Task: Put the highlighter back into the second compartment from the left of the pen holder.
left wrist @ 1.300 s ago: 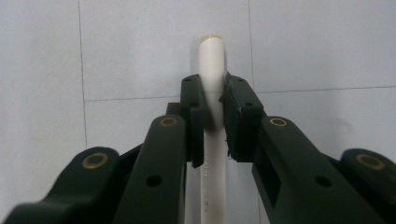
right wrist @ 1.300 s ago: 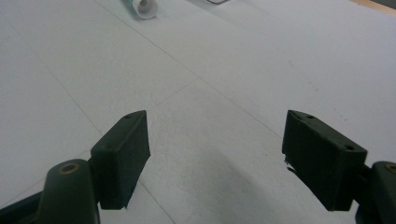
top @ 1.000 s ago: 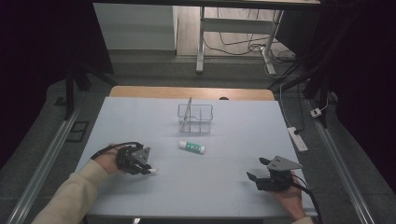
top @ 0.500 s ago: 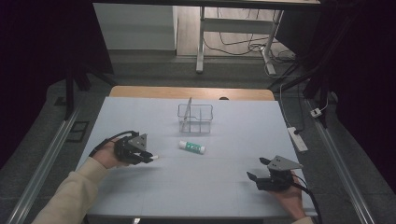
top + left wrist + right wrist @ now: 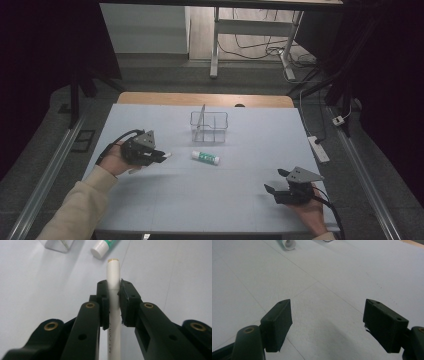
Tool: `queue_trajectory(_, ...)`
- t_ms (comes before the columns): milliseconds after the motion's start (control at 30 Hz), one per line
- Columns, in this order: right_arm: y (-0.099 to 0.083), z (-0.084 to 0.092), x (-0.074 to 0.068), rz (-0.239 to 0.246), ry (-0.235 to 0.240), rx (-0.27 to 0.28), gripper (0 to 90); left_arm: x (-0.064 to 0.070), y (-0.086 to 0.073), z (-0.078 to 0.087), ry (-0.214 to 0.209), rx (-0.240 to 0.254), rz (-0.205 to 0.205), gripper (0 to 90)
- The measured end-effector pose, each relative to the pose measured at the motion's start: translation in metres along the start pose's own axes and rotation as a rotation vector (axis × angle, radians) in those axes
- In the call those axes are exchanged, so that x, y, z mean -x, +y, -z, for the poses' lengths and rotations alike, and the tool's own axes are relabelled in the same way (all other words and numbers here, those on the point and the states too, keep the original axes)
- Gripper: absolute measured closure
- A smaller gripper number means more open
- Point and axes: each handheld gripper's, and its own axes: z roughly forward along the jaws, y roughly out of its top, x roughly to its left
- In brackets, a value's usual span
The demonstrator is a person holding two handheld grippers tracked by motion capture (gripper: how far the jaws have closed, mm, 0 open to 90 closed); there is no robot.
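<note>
At the left side of the pale table [image 5: 165,200], the left gripper [image 5: 159,156] is above the surface, and its two black jaws are closed tightly on a white pen [image 5: 113,302]. In the left gripper view the pads [image 5: 105,305] press the pen from both sides, and the pen's tip with a beige end stands out beyond the jaws and points toward the glue stick [image 5: 205,158]. In the high view the white tip shows just past the jaws, near the glue stick but apart from it. The glue stick, white with a green label, lies flat near the middle of the table. Just behind it stands a clear organizer box [image 5: 209,126] with dividers inside; it is close to the glue stick, not touching. At the right side, near the front edge of the table, the right gripper [image 5: 279,189] rests low, well apart from the other things. Its jaws are spread wide, and only bare table is between them.
</note>
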Motion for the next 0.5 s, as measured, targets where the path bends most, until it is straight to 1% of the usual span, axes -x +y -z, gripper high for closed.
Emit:
queue_trajectory(100,0.0003,0.0008,0.0005,0.005,-0.001,-0.002,23.1,-0.0021,0.0010,0.0013,0.008,0.018,0.025,78.5)
queue_trajectory(167,0.0004,0.0010,0.0006,0.004,-0.002,-0.001,23.1,-0.0033,0.0016,0.0019,0.019,0.022,0.051,78.5)
queue_trajectory(267,0.0006,0.0013,0.0006,0.002,-0.004,0.007,23.2,-0.0042,0.0028,0.0035,0.034,0.036,0.078,78.5)
queue_trajectory(333,0.0007,0.0017,0.0004,0.003,-0.014,0.005,23.1,-0.0046,0.0036,0.0042,0.039,0.056,0.097,78.5)
queue_trajectory(367,0.0006,0.0015,0.0006,0.001,-0.005,0.009,23.1,-0.0050,0.0042,0.0047,0.044,0.064,0.103,78.5)
queue_trajectory(467,0.0005,0.0012,0.0004,0.004,-0.005,0.007,23.1,-0.0058,0.0057,0.0067,0.054,0.099,0.120,78.5)
queue_trajectory(500,0.0005,0.0012,0.0004,0.004,-0.005,0.006,23.2,-0.0056,0.0064,0.0074,0.066,0.109,0.126,78.5)
